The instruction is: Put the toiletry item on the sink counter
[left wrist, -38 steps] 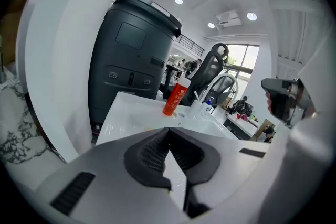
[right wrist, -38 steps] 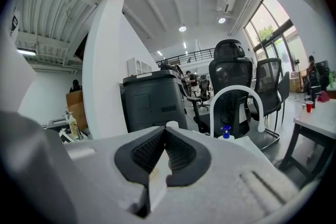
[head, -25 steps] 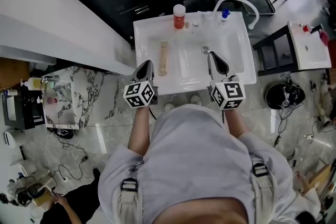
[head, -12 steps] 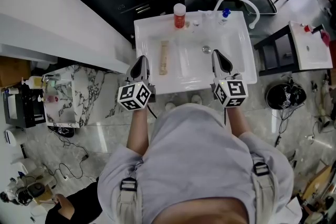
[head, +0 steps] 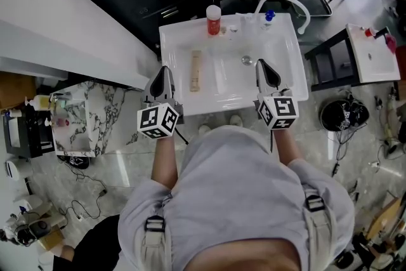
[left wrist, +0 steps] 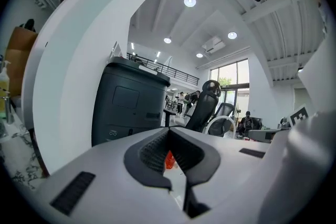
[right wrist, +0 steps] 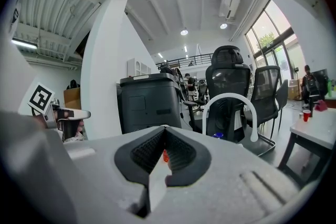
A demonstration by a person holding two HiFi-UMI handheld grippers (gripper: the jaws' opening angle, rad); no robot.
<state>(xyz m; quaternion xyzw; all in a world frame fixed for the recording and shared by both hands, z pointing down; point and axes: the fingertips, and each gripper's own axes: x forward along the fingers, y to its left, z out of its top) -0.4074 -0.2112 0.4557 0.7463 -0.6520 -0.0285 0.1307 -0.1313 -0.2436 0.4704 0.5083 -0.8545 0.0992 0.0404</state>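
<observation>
one red bottle (head: 214, 20) — white cap (head: 214, 10), label illegible

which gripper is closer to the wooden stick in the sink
Left. The left gripper is just left of the wooden stick; the right gripper is on its far side, near the drain.

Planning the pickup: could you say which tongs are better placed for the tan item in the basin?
Probably left: left tongs sit nearer the tan item than right tongs.

Left gripper (left wrist: 169, 131) fingers together; orange bottle (left wrist: 169, 160) beyond.
</observation>
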